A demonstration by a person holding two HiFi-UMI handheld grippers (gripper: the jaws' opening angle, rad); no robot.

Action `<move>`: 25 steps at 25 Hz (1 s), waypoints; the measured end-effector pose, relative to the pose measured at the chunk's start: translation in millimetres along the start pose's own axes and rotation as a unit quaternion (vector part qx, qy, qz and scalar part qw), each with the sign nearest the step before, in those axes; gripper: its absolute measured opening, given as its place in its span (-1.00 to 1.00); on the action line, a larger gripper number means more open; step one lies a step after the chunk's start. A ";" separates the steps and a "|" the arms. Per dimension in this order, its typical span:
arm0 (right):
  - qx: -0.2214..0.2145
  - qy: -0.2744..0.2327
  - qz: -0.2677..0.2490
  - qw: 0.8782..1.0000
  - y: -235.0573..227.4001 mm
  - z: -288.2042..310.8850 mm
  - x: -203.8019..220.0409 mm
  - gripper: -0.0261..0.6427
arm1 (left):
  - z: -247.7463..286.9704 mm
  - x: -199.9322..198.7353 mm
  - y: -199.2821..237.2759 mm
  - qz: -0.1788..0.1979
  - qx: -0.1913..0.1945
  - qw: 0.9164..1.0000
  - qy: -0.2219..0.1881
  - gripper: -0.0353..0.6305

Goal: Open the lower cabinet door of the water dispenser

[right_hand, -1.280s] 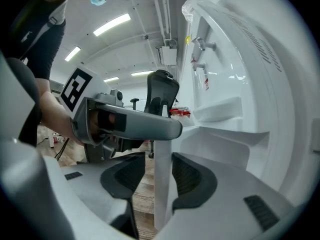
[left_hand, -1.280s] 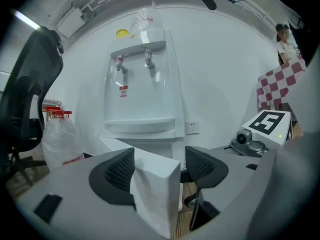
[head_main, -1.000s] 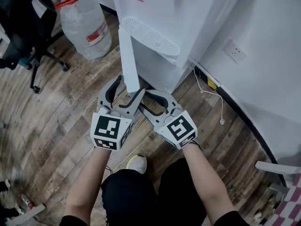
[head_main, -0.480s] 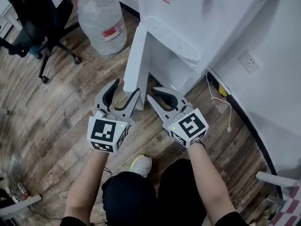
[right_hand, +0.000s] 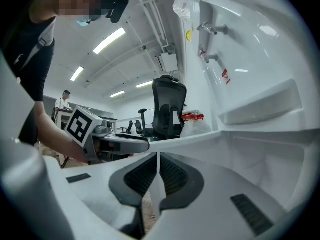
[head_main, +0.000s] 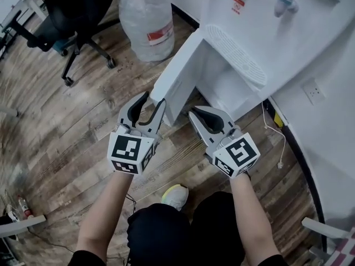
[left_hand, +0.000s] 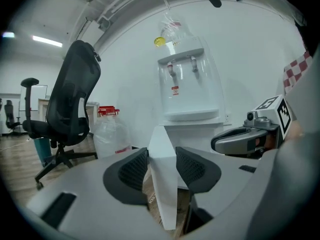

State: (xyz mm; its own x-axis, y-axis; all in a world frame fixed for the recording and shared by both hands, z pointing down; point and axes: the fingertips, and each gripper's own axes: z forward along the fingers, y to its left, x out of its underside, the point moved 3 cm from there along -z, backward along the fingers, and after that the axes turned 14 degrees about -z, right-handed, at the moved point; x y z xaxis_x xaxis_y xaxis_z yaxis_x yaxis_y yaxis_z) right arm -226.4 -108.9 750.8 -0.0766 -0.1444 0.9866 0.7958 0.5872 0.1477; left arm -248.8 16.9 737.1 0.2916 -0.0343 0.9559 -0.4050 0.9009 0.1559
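Note:
The white water dispenser (head_main: 260, 21) stands at the upper right, with its lower cabinet door (head_main: 183, 71) swung out toward the left. My left gripper (head_main: 153, 98) straddles the door's free edge (left_hand: 162, 144). Its jaws are closing, and the dark pads (left_hand: 131, 170) meet the panel's two faces. My right gripper (head_main: 194, 112) hovers just right of the door's end, in front of the open cabinet. Its jaws (right_hand: 157, 159) are closing and stand almost together. Only a thin white strip shows in the slit between them, and I cannot tell whether it is gripped.
A large clear water bottle (head_main: 145, 21) with a red cap stands on the wooden floor left of the dispenser. A black office chair (head_main: 72, 15) is at the upper left. A wall socket (head_main: 314, 91) and a white cable (head_main: 274, 132) are at the right.
The cabinet door has swung further out to the left, with the left gripper at its free edge. Both grippers' jaws have narrowed; the right ones have come nearly together.

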 end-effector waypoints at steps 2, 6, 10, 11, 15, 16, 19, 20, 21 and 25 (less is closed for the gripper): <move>-0.003 -0.001 0.000 1.000 1.8 4.1 -1.7 -0.82 | -0.7 -1.1 13.3 -0.001 -0.011 1.000 -0.001 -0.34; -0.007 0.000 -0.004 1.000 1.7 8.2 -4.0 -0.82 | 0.3 -6.7 39.8 0.004 -0.031 0.999 -0.003 -0.37; -0.006 0.005 -0.004 1.000 -1.4 7.5 -1.5 -0.83 | 4.7 -10.7 61.6 0.014 -0.047 0.999 -0.002 -0.39; -0.006 0.007 -0.004 1.000 -2.2 7.2 -0.4 -0.83 | 6.4 -12.1 66.4 0.020 -0.050 0.999 -0.001 -0.39; -0.002 0.012 -0.001 1.000 -4.9 7.5 3.7 -0.83 | 14.4 -14.8 87.5 0.035 -0.062 0.997 0.005 -0.39; -0.001 0.014 0.000 1.000 -5.4 8.5 4.4 -0.83 | 16.7 -14.3 92.9 0.033 -0.066 0.997 0.007 -0.39; 0.002 0.015 0.001 1.000 -6.7 14.0 3.9 -0.83 | 25.0 -12.4 107.7 0.021 -0.079 0.997 0.010 -0.41; 0.003 0.017 0.000 1.000 -6.5 16.0 3.8 -0.83 | 27.3 -11.8 111.7 0.017 -0.083 0.996 0.011 -0.42; 0.003 0.019 -0.001 1.000 -6.1 17.9 4.1 -0.84 | 29.3 -11.2 115.3 0.013 -0.087 0.996 0.011 -0.43; 0.000 0.022 0.001 1.000 -5.4 22.2 5.1 -0.84 | 37.8 -10.3 128.1 0.006 -0.099 0.995 0.014 -0.47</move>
State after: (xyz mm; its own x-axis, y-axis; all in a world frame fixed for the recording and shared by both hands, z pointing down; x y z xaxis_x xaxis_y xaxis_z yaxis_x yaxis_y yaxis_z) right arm -244.4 -95.1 756.6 -0.0485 -0.1789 0.9827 0.7960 0.5874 0.1462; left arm -336.4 116.2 756.6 0.3124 -0.0128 0.9499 -0.2318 0.9687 0.0893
